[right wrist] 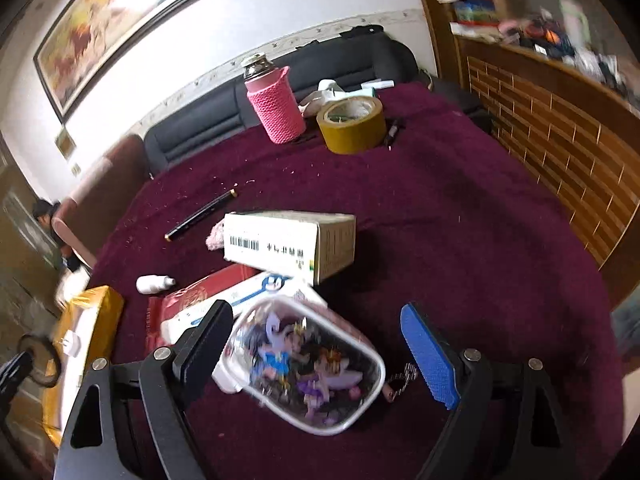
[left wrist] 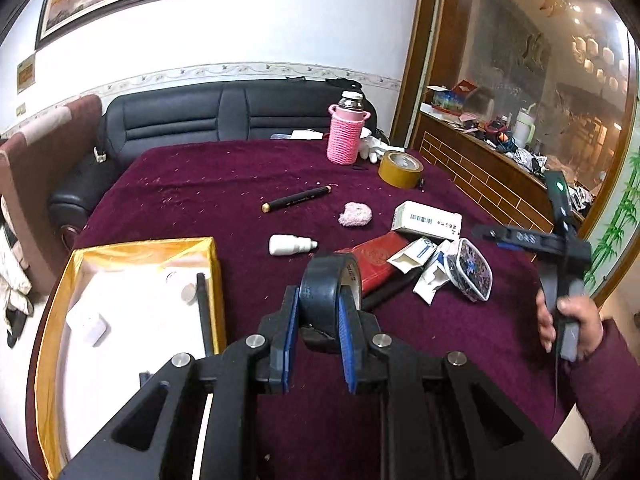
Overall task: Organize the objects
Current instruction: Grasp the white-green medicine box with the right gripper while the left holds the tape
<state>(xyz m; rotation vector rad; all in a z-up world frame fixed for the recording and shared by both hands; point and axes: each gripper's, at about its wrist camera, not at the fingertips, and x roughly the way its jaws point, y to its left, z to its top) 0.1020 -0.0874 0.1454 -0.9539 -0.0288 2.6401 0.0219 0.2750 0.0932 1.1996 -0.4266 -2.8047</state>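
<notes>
The left gripper (left wrist: pixel 320 316) is pinching a roll of black tape (left wrist: pixel 330 288); its two blue pads press on the flat sides of the roll, so the roll stands on edge between them, with its hole facing sideways. It is lifted above the dark red tablecloth (left wrist: pixel 200 184). The relation that matters for the coming move is this: the open box with the yellow lining (left wrist: pixel 208 248) lies to the left of the held roll and lower, near but not under it. The box's long side runs away from the camera, and some small white things already lie in it. So the left hand probably has to carry the roll leftward over the box's rim before the jaws let go; this is only a judgement. The left gripper points downward at a slant. The right gripper (right wrist: pixel 320 356) is spread wide and holds nothing. It hovers over the small clear case with cartoon figures (right wrist: pixel 308 364), which lies slanted between the fingers, apart from the blue pad. The person's right hand (left wrist: pixel 572 324) grips the handle, so this hand is nearer to the case.
</notes>
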